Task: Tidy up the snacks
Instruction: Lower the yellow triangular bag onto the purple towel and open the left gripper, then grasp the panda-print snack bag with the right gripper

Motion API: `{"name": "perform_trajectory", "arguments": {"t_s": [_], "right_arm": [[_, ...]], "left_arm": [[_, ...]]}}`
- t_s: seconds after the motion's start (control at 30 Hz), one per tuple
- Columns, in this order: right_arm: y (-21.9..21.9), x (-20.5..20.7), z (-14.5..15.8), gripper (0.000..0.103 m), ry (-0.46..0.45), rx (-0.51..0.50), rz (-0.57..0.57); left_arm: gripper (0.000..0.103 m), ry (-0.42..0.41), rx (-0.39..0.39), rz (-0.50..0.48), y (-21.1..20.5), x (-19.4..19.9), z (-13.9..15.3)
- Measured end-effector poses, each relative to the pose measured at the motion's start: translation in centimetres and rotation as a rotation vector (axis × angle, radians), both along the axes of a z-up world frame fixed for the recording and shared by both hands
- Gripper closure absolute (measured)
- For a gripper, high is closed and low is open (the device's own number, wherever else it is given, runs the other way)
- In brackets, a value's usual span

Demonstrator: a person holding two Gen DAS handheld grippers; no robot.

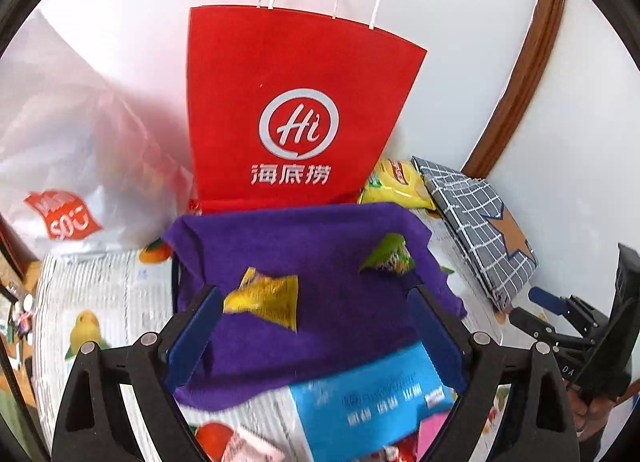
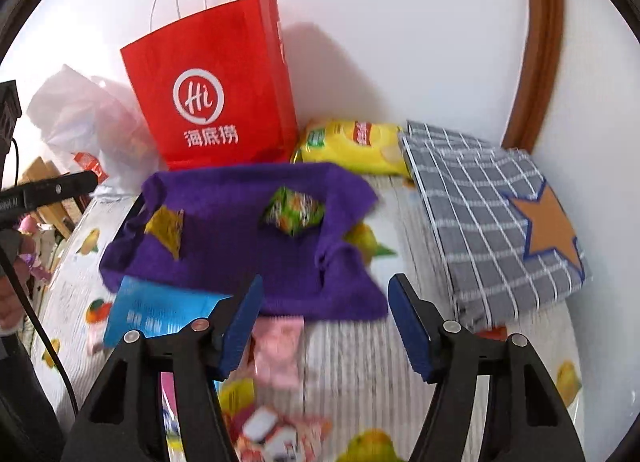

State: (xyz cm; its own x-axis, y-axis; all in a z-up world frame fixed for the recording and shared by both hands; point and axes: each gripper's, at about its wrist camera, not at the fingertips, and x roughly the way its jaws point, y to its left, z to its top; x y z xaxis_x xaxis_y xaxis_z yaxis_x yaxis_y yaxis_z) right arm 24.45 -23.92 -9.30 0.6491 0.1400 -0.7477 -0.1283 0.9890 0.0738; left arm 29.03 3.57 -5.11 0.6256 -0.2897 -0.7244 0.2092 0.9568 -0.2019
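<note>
Both the left claw (image 1: 316, 326) and right claw (image 2: 326, 322) gape empty above a purple fleece cloth (image 1: 320, 238) carrying a yellow snack packet (image 1: 266, 298) and a green one (image 1: 390, 256).

Blurred small packets (image 2: 276, 434) at the bottom edge, print unreadable.

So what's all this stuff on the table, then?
paper bag: one, red, upright at the wall
plastic bag: one, white, left of the paper bag
chip bag: one, yellow, right of the paper bag
cloth: one, purple, centre
yellow packet: one, on the cloth
green packet: one, on the cloth
blue packet: one, at the cloth's near edge
checked box: one, grey, folded flat, right
left gripper: open, empty
right gripper: open, empty
</note>
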Motion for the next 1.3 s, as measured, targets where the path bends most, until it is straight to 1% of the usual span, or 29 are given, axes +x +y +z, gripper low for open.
{"name": "perform_trajectory", "arguments": {"t_s": [0.1, 0.2, 0.3, 0.43, 0.57, 0.67, 0.77, 0.87, 0.93, 1.07, 1.17, 1.2, 1.3], "right_arm": [[-1.1, -2.0, -0.9, 0.038, 0.015, 0.042, -0.016], [-1.3, -3.6, -2.0, 0.038, 0.046, 0.07, 0.018], [-1.0, -5.5, -2.5, 0.038, 0.037, 0.055, 0.044], [-0.7, -7.2, -2.8, 0.038, 0.047, 0.066, 0.079], [-0.1, -8.6, -3.2, 0.038, 0.045, 0.051, 0.132], [0.5, -9.5, -4.1, 0.038, 0.06, 0.045, 0.176], [1.4, -10.1, -5.2, 0.038, 0.065, 0.006, 0.207], [1.9, -10.0, -6.8, 0.038, 0.079, -0.04, 0.201], [2.0, -9.5, -7.5, 0.038, 0.089, -0.045, 0.189], [1.8, -8.2, -8.4, 0.038, 0.089, -0.003, 0.182], [2.0, -7.2, -9.2, 0.038, 0.103, 0.009, 0.186], [2.1, -7.0, -9.4, 0.045, 0.107, 0.014, 0.188], [1.8, -6.9, -9.2, 0.054, 0.089, 0.036, 0.187]], "left_arm": [[0.01, -0.007, -0.015, 0.0, 0.3, -1.9, 0.3], [0.01, -0.002, -0.015, 0.007, 0.1, -3.3, 0.3], [0.01, -0.002, -0.014, 0.009, -0.2, -4.6, 0.4], [0.01, 0.017, -0.041, 0.004, -0.2, -5.8, 0.2], [0.01, 0.02, -0.022, 0.018, 0.1, -7.0, 0.2], [0.01, 0.018, -0.012, 0.032, 0.8, -7.7, 0.2], [0.009, 0.021, -0.002, 0.048, 1.5, -8.4, -0.1], [0.009, 0.026, 0.015, 0.065, 2.3, -9.2, -0.7], [0.009, 0.036, 0.024, 0.083, 3.0, -9.5, -1.3], [0.009, 0.072, 0.039, 0.131, 4.8, -10.0, -2.9], [0.009, 0.103, 0.048, 0.171, 6.0, -10.3, -4.1], [0.009, 0.113, 0.049, 0.183, 6.3, -10.3, -4.5], [0.009, 0.147, 0.06, 0.214, 6.7, -10.3, -5.8]]}}
